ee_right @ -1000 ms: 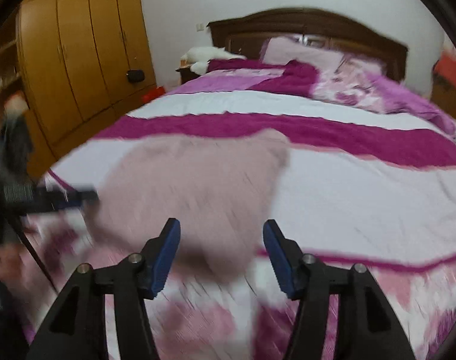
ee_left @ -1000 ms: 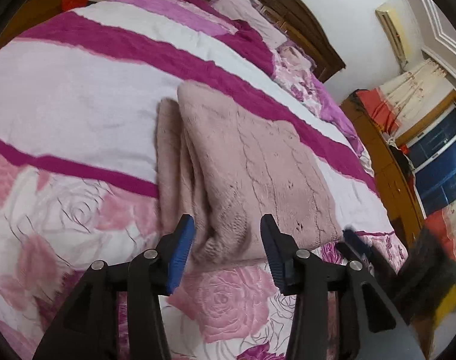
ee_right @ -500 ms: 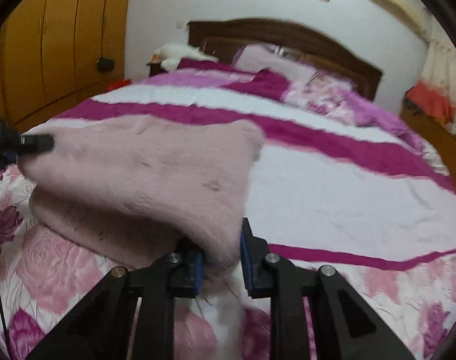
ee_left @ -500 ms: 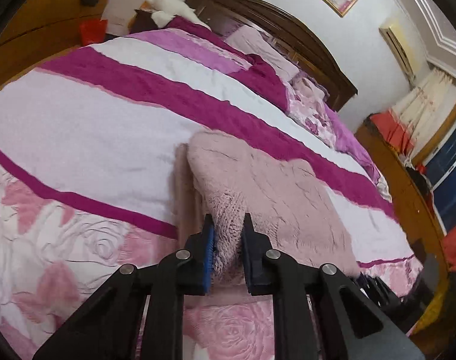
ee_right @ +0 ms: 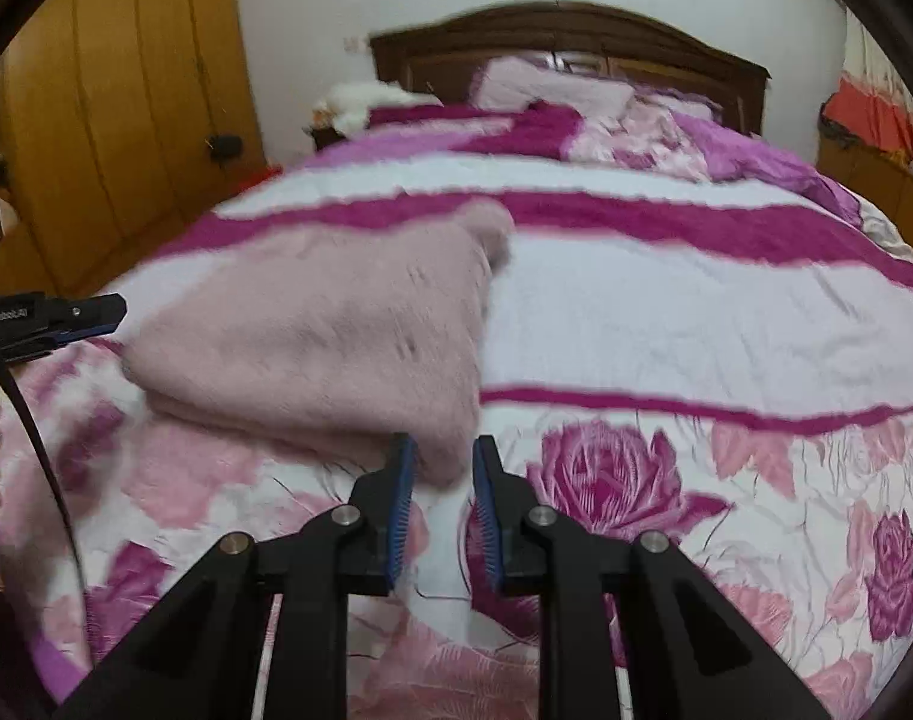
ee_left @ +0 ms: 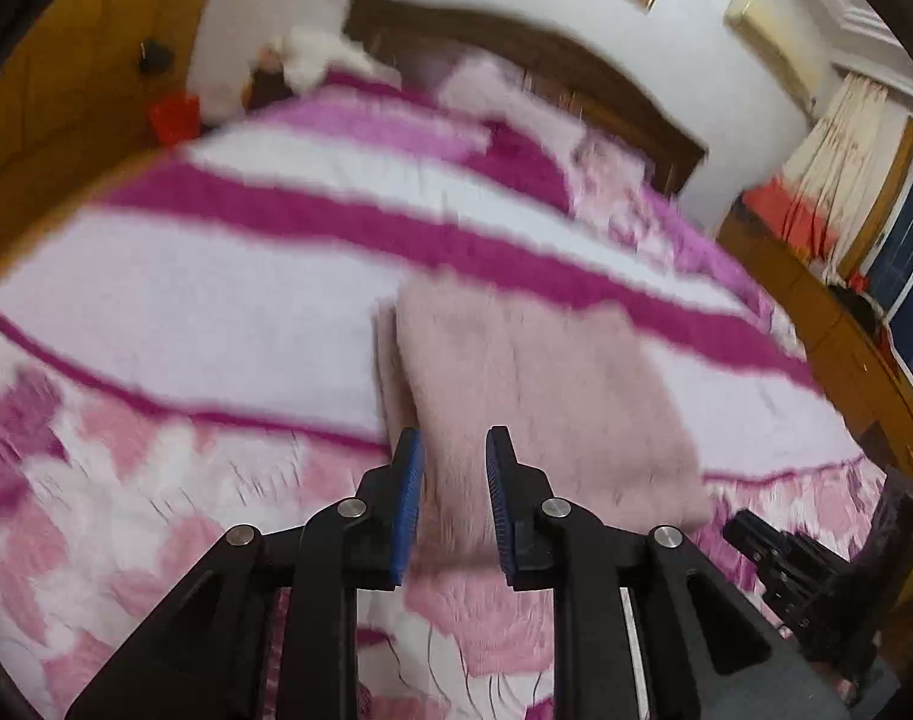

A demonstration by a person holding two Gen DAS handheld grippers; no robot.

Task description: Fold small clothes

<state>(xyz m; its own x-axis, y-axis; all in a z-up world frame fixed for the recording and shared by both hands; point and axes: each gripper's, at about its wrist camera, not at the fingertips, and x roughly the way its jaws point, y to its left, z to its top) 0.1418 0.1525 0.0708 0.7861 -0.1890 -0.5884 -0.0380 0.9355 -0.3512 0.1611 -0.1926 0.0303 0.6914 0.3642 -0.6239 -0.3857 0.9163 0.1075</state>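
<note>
The pink knitted sweater [ee_left: 546, 396] is lying folded on the bedspread [ee_left: 228, 312], near the foot of the bed. The left gripper [ee_left: 455, 498] is hovering at the garment's near edge with its blue-padded jaws standing a narrow gap apart; the knit is showing between them, though the blur makes it hard to say whether the pads are touching it. The right gripper [ee_right: 443, 507] is sitting at the sweater's [ee_right: 336, 336] nearest corner, its jaws likewise parted a little, the corner lying just at their tips and apparently loose. In the right wrist view the left gripper [ee_right: 66, 318] is showing at the garment's far left side. Beyond the sweater, magenta and white stripes are running across the bedspread [ee_right: 666, 324], with pillows [ee_right: 552, 87] resting against the dark wooden headboard [ee_right: 576, 30]. A wooden wardrobe [ee_right: 114, 120] is standing to the left.
</note>
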